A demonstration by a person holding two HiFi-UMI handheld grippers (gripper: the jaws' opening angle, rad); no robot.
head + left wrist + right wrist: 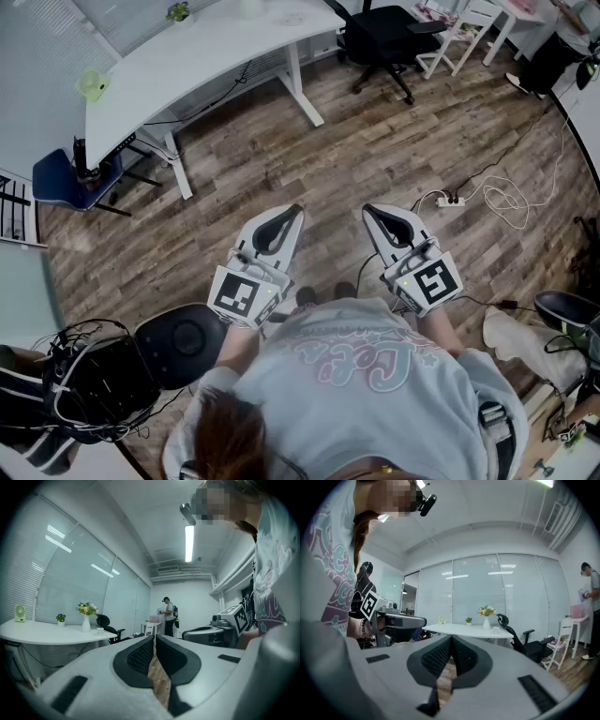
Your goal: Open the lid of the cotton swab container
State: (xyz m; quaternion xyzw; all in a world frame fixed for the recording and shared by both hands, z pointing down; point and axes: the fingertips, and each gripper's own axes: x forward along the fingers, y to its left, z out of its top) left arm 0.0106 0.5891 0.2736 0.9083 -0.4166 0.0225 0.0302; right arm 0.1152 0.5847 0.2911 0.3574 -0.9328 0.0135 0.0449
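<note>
No cotton swab container shows in any view. In the head view my left gripper (294, 210) and my right gripper (368, 210) are held level side by side in front of the person's chest, above a wooden floor (375, 131). Both are shut with nothing between their jaws. In the left gripper view the left gripper (154, 638) points across the room, and the right gripper (206, 632) shows beside it. The right gripper view shows the right gripper (451, 638) closed, aimed toward a white table, with the left gripper (396, 620) at its left.
A white curved table (187, 56) stands at the back left, bearing a vase of flowers (486, 613), a small plant (468, 620) and a green fan (92, 85). A black office chair (384, 37), a blue chair (61, 183), a power strip (450, 201) with cables and another person (167, 616) are around.
</note>
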